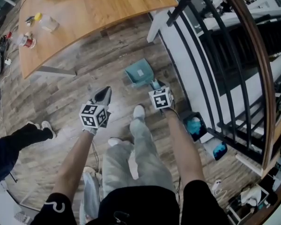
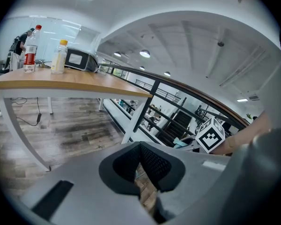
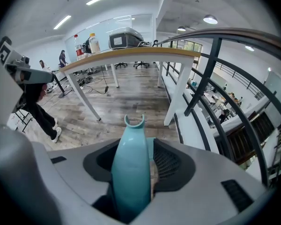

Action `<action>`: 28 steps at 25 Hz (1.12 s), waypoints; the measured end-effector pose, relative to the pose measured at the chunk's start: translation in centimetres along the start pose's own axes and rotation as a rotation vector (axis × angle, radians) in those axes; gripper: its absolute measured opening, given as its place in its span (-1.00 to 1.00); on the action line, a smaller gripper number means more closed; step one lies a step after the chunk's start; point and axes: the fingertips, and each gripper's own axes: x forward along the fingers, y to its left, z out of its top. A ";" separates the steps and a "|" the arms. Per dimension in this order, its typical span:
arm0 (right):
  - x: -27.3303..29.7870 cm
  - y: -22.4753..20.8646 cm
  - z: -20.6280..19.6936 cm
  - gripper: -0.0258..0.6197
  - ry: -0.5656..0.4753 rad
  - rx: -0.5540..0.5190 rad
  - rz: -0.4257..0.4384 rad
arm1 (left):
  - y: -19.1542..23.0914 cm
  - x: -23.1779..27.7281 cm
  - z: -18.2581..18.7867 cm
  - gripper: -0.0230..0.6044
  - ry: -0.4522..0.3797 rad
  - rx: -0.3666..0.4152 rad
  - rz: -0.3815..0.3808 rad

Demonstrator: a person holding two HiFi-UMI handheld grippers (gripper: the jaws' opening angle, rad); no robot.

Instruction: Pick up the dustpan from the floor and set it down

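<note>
Teal dustpan [image 1: 139, 72] rests on wood floor [image 1: 75, 93] beside railing [image 1: 225, 64], near bench [image 1: 98, 13] leg. Right claw [image 1: 155, 84] released: jaws apart around dustpan handle [image 3: 130, 172], gap visible at one pad. Left claw [image 1: 103, 94] clenched, nothing between jaws, well apart from dustpan

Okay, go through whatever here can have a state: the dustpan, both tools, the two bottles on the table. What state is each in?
Dustpan: resting on the floor, its handle standing between the jaws of the right tool.
Right tool: open, gap showing beside the handle.
Left tool: shut, nothing between its jaws.
Red-capped bottle: upright on the table, cap on.
Yellow-capped bottle: upright beside it, cap on.
</note>
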 end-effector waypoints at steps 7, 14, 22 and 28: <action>-2.9 0.0 1.1 -0.28 -0.038 0.025 -0.003 | -0.4 -1.8 1.2 -0.94 -0.017 0.002 0.008; -8.8 -0.1 3.0 -0.28 -0.106 0.055 0.001 | -2.5 -4.3 3.9 -0.93 -0.051 0.008 0.014; -17.1 -0.1 6.1 -0.45 -0.201 0.075 -0.007 | -5.9 -8.5 8.1 -0.93 -0.110 0.011 0.018; -22.4 0.1 8.9 -0.78 -0.299 0.088 -0.029 | -7.2 -11.6 11.4 -0.94 -0.158 0.031 0.026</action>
